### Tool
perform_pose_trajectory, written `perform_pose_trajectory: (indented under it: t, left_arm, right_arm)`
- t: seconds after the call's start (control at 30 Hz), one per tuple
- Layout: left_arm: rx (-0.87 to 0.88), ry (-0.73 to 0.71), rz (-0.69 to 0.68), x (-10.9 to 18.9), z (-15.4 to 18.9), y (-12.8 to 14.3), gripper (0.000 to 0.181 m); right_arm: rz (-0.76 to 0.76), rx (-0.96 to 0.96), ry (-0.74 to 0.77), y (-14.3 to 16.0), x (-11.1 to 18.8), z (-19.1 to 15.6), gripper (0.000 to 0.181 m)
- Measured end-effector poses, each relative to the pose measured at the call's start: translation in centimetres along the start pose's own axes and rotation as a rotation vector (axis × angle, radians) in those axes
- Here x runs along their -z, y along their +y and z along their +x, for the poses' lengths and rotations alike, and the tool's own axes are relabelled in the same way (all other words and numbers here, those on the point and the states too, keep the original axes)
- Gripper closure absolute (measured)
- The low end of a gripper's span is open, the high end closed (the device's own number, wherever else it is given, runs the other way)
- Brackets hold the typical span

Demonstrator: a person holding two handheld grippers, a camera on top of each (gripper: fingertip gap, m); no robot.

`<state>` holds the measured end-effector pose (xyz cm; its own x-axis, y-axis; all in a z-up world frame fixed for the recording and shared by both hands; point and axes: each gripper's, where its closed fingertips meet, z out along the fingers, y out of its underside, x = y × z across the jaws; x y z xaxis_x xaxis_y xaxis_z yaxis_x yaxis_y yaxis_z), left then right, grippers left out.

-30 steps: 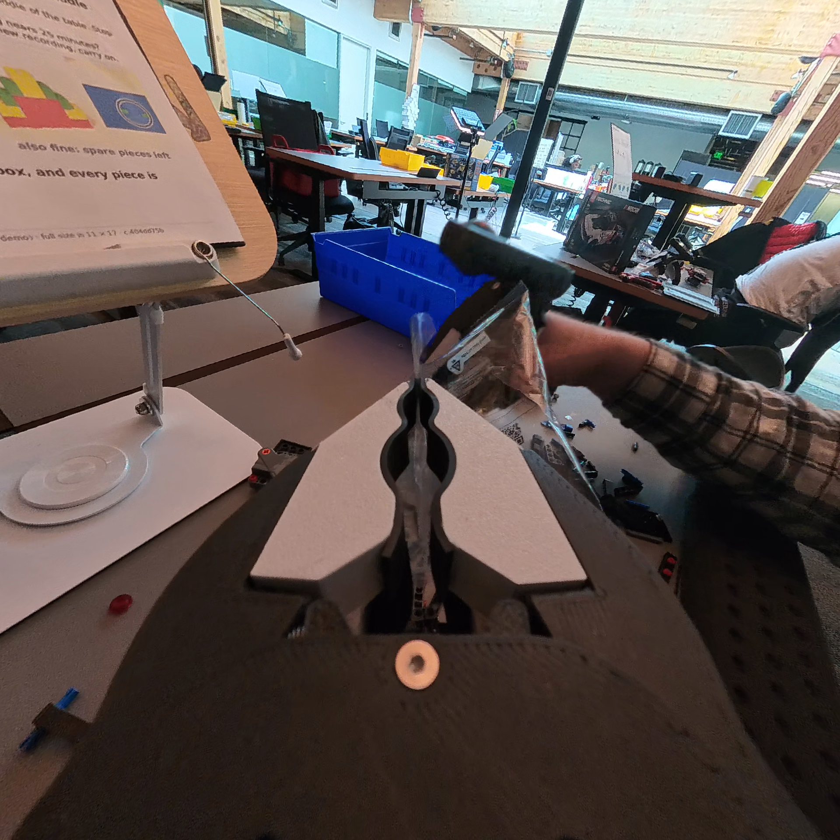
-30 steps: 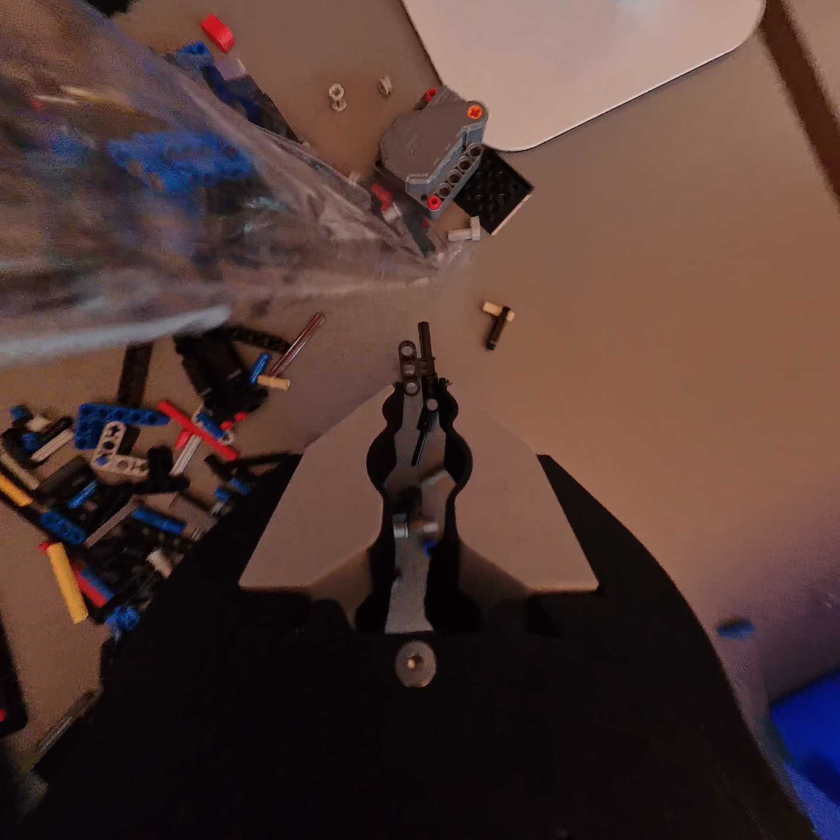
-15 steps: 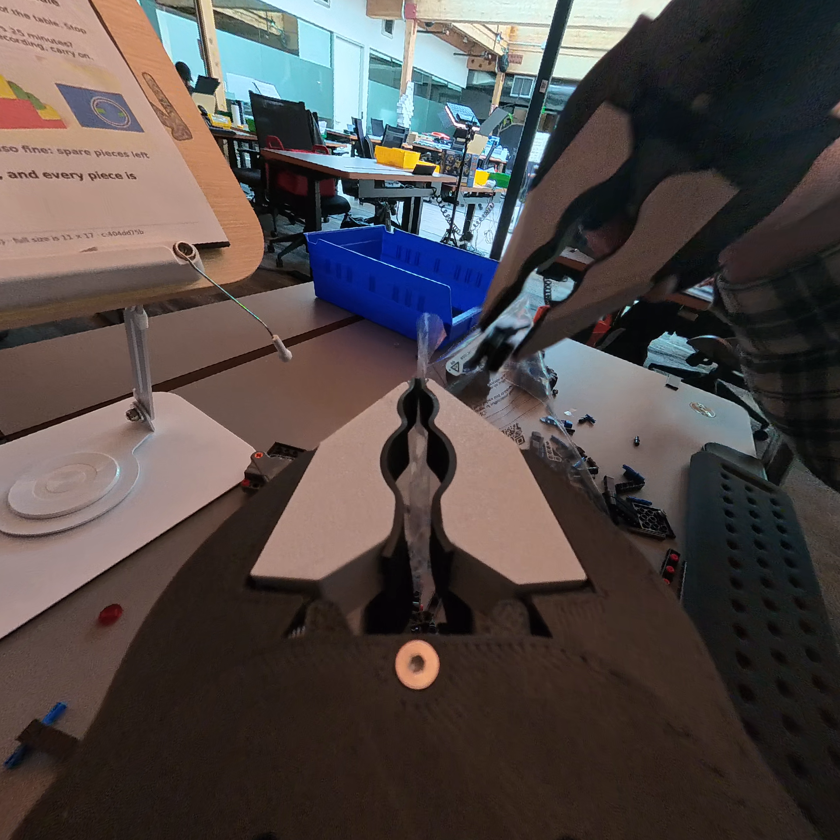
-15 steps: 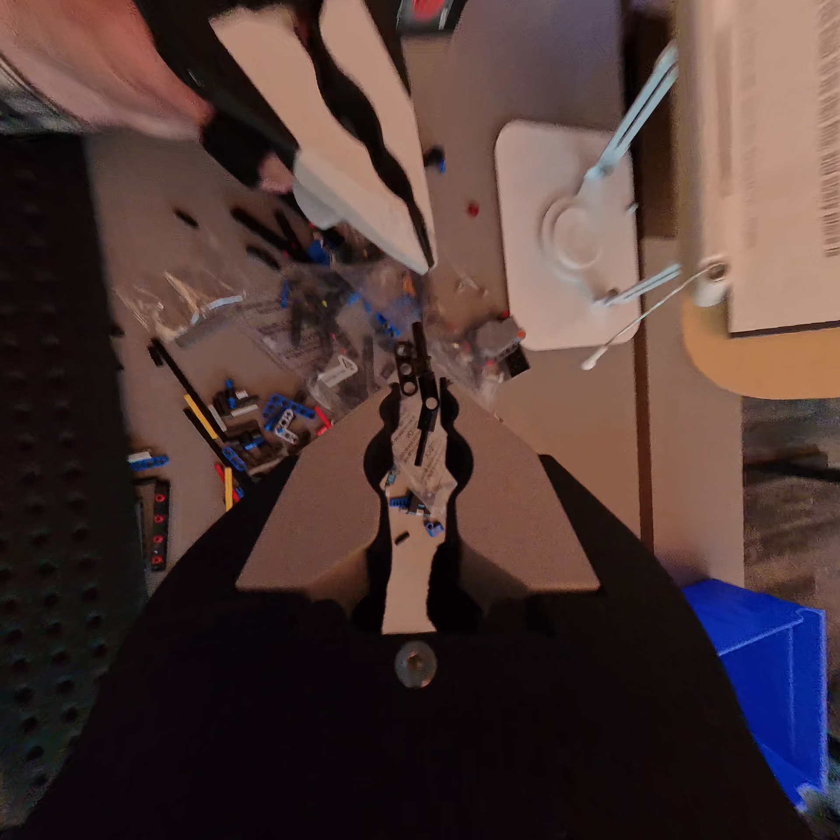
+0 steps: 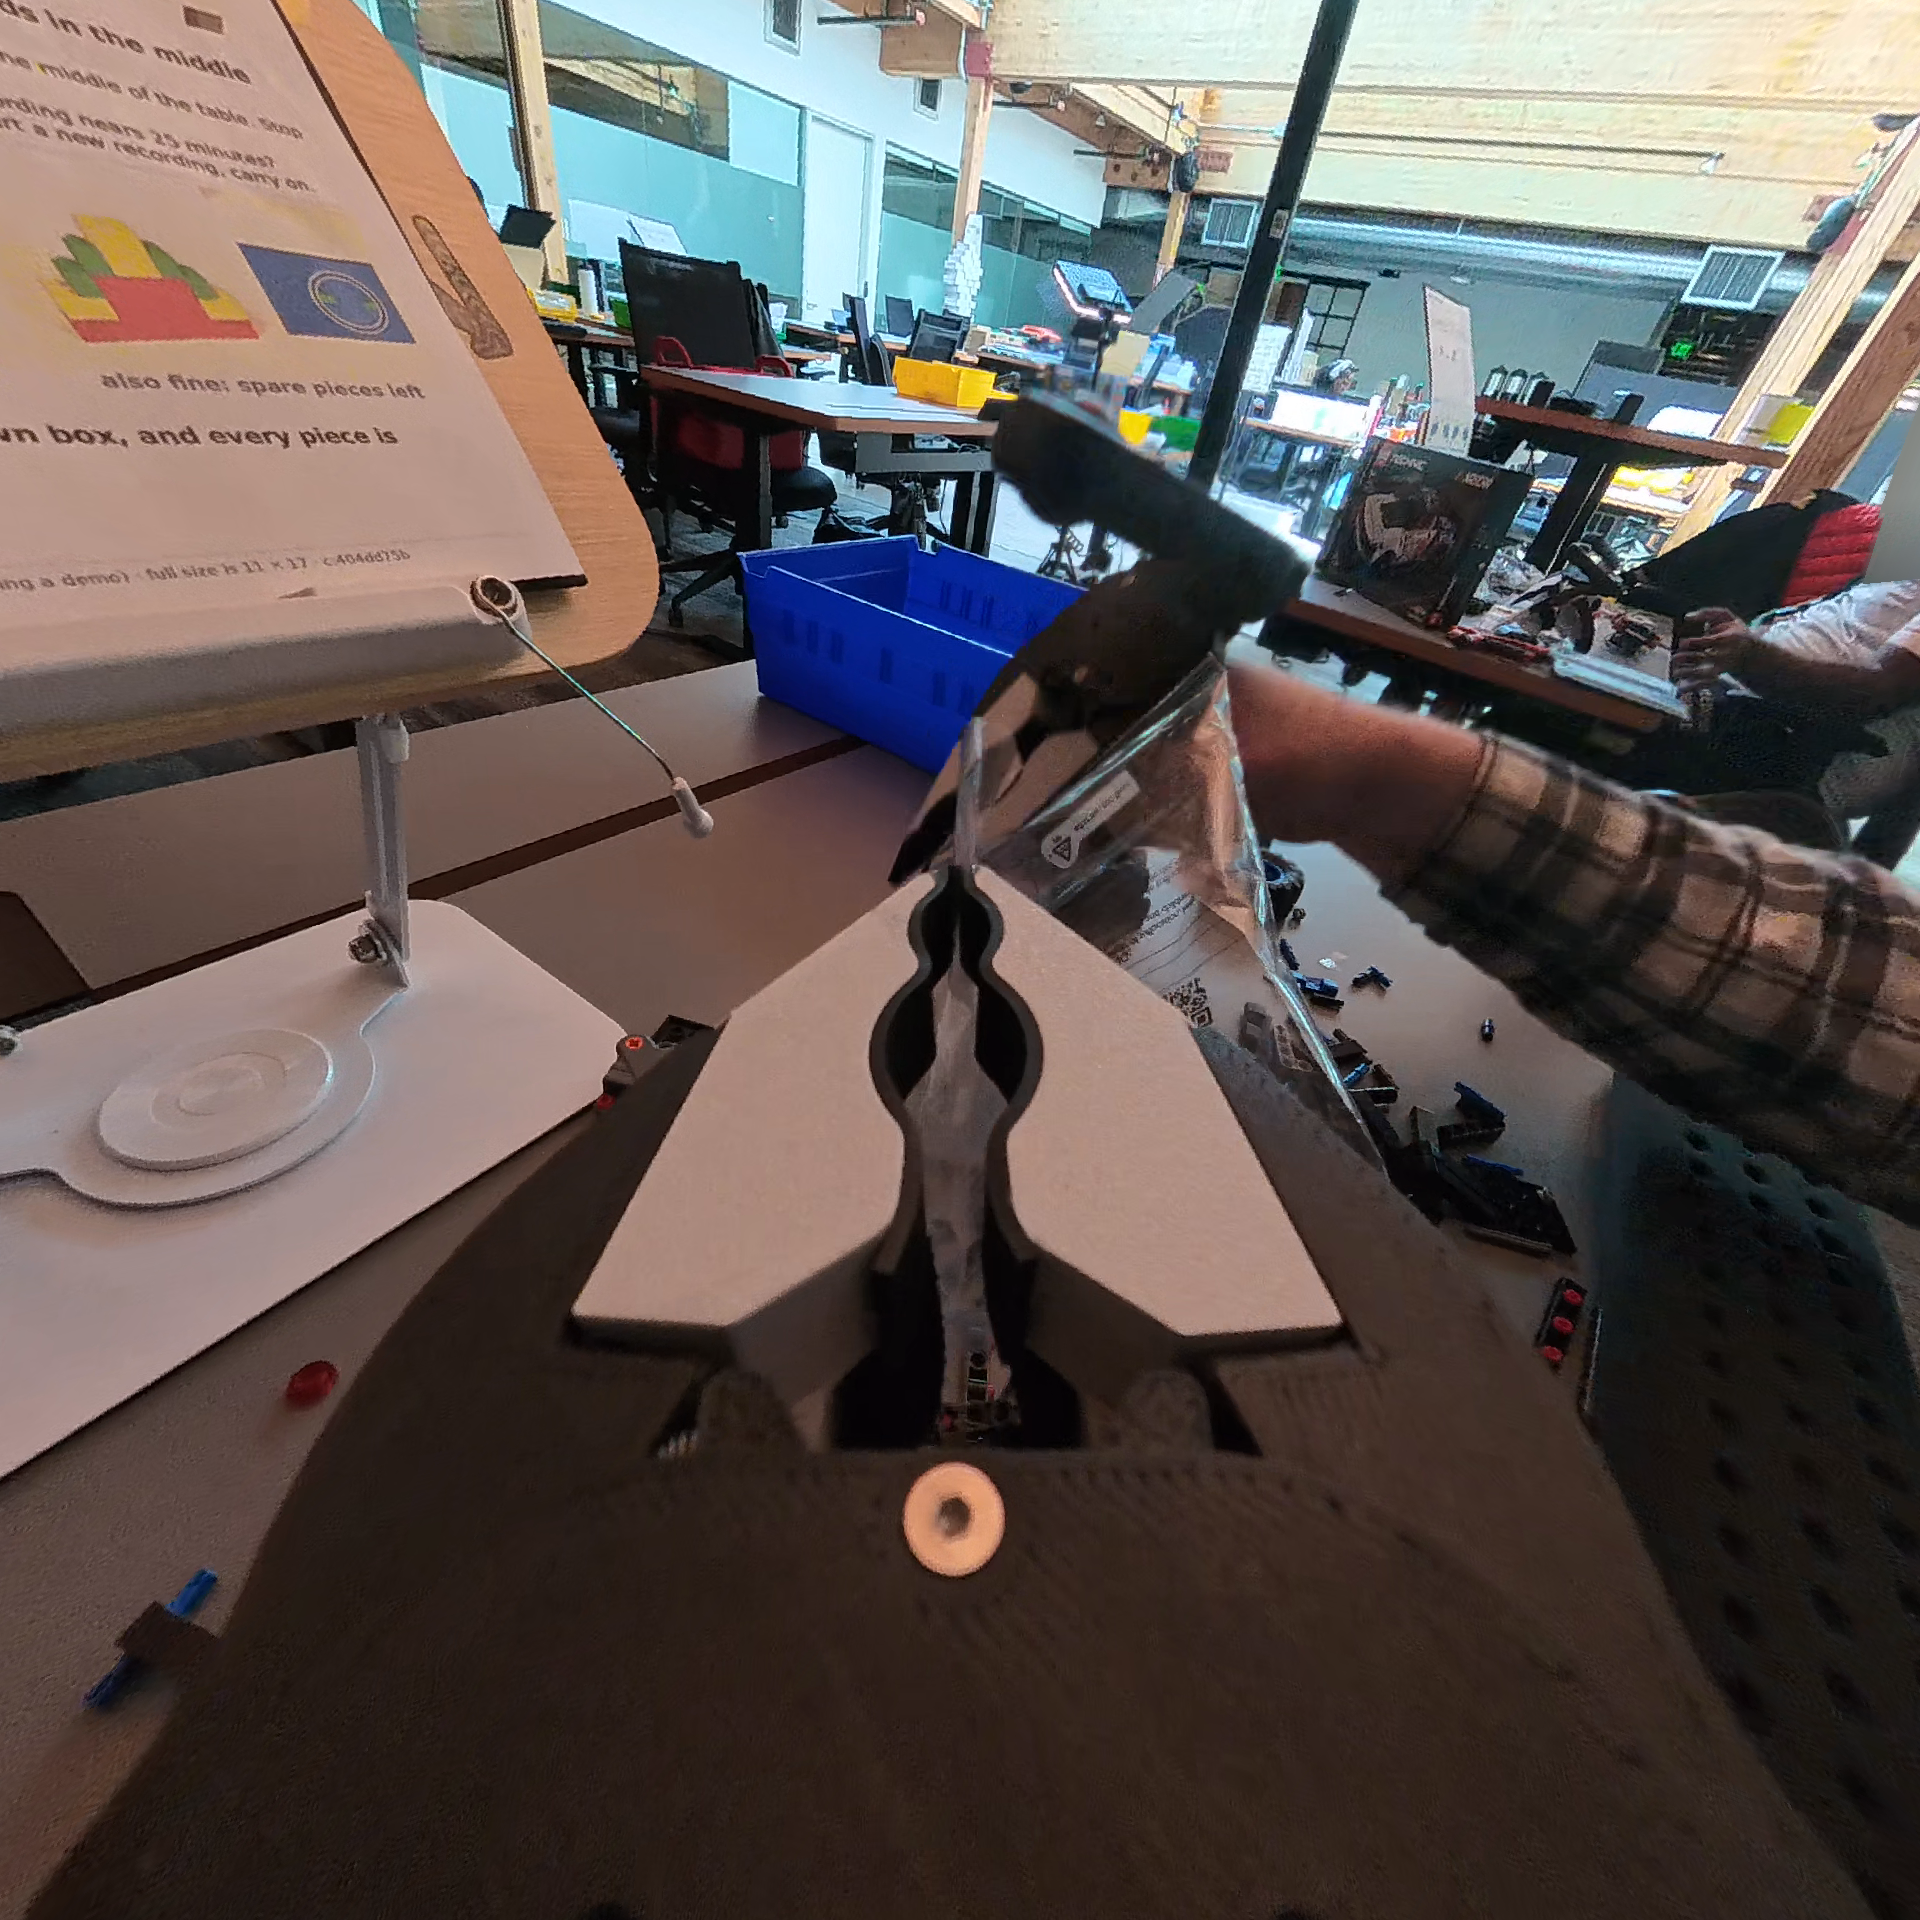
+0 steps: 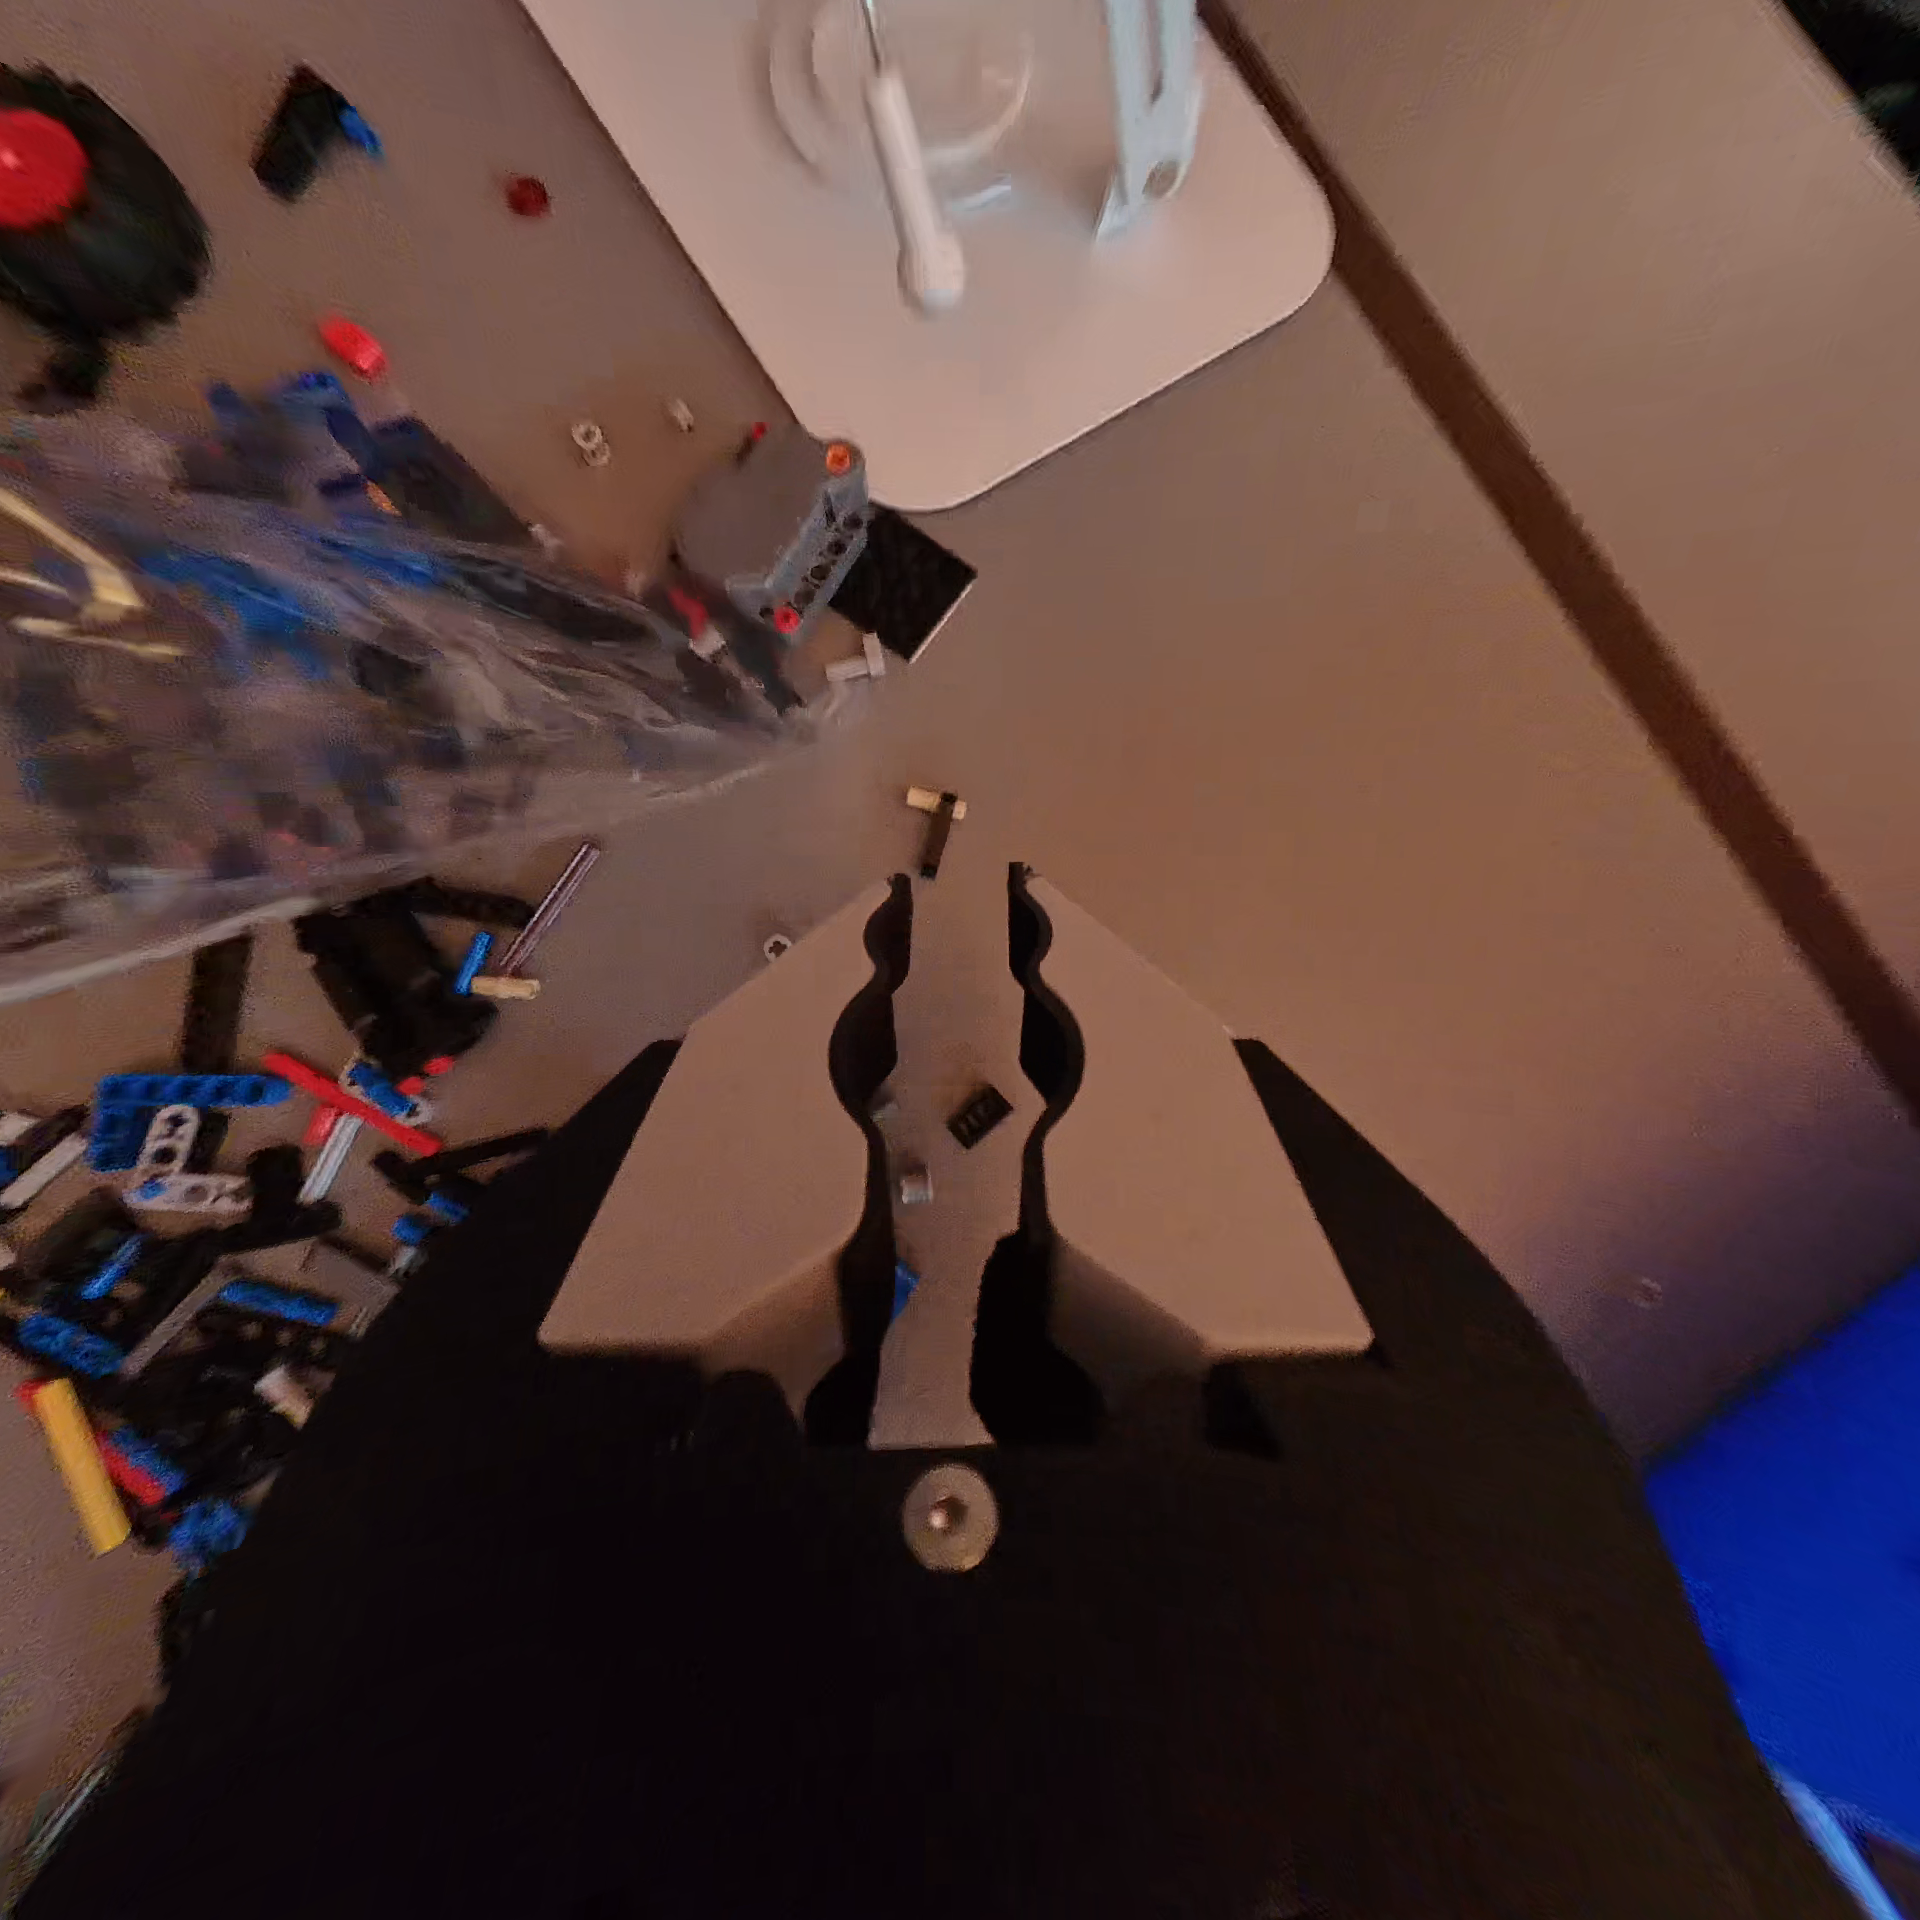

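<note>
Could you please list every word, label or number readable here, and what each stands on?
I do not quote writing; these things bear it.
Printed sheet on the wooden stand: bold lines, two coloured pictures.
Clear plastic bag in the left tool: small print, a square code, blurred.
Dark box on the far table: pale lettering, small.
Right wrist view: none.

Open workshop, timber ceiling beams (image 5: 1455, 62), glass partitions (image 5: 665, 208), desks (image 5: 821, 400), office chairs (image 5: 696, 312), daylight
</note>
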<state>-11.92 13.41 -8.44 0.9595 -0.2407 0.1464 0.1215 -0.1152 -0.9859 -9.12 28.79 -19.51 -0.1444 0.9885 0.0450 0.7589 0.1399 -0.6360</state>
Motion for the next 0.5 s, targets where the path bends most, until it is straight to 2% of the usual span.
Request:
perform_pose_trajectory:
  t: [0.13, 0.27, 0.37, 0.5]
  left_arm:
    - [0.01, -0.005, 0.002, 0.1, -0.4, 0.0, 0.181]
    - [0.012, 0.002, -0.001, 0.0, -0.3, 0.1, 0.181]
    - [0.005, 0.012, -0.011, -0.1, 0.1, 0.3, 0.181]
    - [0.008, 0.033, -0.034, -0.2, 0.4, 0.7, 0.181]
  right_arm:
    - [-0.044, -0.022, -0.025, 1.4, -3.8, -0.5, 0.165]
    - [-0.078, -0.016, -0.041, 1.9, -5.7, -1.0, 0.174]
    - [-0.08, -0.014, -0.043, 2.0, -6.1, -1.3, 0.181]
    - [-0.052, -0.003, -0.05, 2.0, -4.5, -1.9, 0.181]
